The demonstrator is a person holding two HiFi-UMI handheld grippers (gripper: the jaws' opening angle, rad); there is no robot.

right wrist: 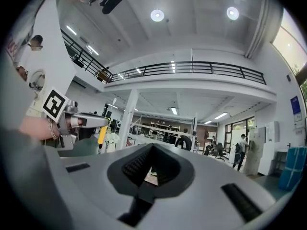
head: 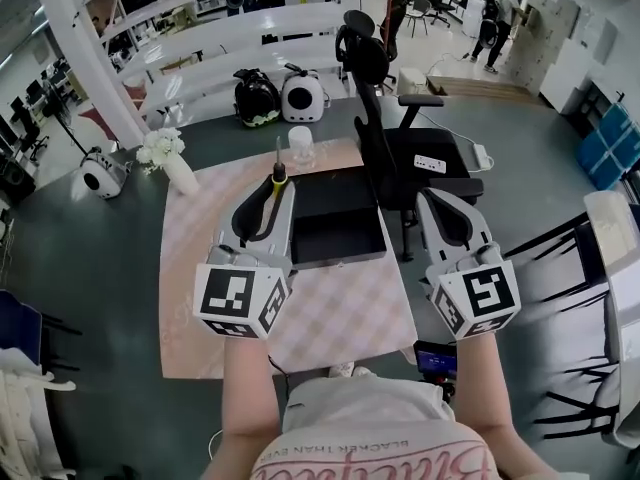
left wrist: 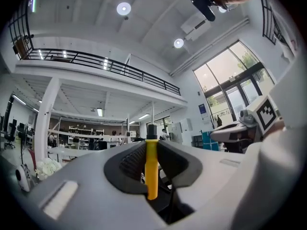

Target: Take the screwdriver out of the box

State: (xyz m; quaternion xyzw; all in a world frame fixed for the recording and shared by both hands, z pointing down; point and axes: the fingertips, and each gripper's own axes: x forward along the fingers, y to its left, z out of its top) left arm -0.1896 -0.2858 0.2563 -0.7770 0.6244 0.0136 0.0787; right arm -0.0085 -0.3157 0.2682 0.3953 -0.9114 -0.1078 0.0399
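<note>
- Right now the left claw (head: 277,190) is clamping the yellow handle of the screwdriver (left wrist: 151,169). Its jaws are pressing on either side, and the handle is standing upright between them with the dark shaft rising past the tips.
- The right claw (right wrist: 152,147) is carrying nothing, its jaws meeting at the tips.
- Both claws are hanging in the air side by side. The left one is over the pink-checked counter (head: 330,313) and the right one is off its right edge.
- The screwdriver is sitting clear of the black box (head: 338,251), lifted above the counter just left of the box's far left corner in the head view.
- The box is lying open on the counter.
- A clear glass (head: 301,146) is standing beyond the box.
- A vase of white flowers (head: 165,153) is standing by the far left corner.
- A black office chair (head: 372,138) is standing against the counter's right side.
</note>
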